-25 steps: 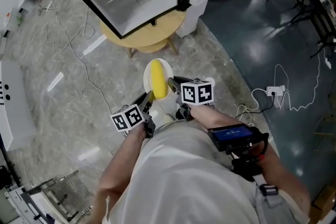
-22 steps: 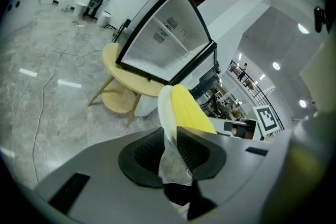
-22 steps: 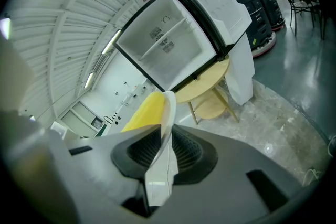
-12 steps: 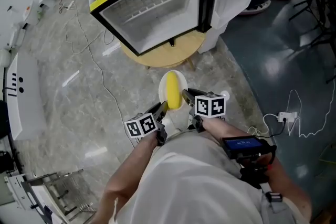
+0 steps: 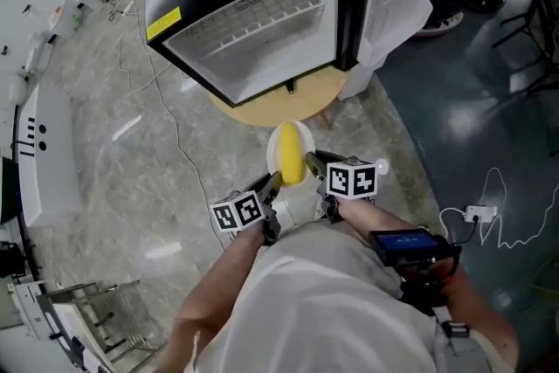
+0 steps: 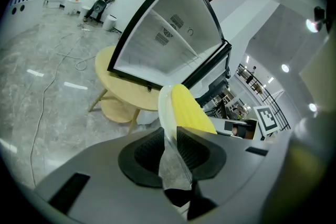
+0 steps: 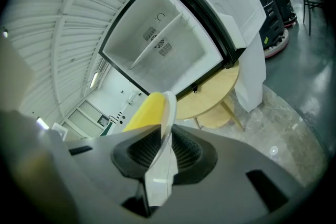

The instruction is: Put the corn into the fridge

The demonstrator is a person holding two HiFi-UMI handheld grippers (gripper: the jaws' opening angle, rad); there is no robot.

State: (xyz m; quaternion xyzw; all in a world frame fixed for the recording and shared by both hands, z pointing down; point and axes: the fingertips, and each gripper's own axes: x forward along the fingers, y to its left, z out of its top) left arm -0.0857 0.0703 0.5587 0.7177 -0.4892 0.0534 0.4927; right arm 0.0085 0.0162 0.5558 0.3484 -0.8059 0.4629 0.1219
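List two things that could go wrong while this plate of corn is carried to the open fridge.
1. The corn lies loose on the plate; a tilt could roll it off.
2. The left gripper and right gripper each pinch only the plate's thin rim, so uneven movement might let it slip or twist free.

Open floor (image 5: pixel 218 162) leads to the gaping fridge (image 5: pixel 253 31); its door (image 5: pixel 397 0) flanks the right.

The person's left forearm (image 5: pixel 218 279) and right forearm (image 5: pixel 356 214) reach forward and down, close together. The left gripper (image 5: pixel 272 181) and right gripper (image 5: pixel 311 158) angle inward, each with its jaws clamped on an opposite edge of one white plate (image 5: pixel 304 138).
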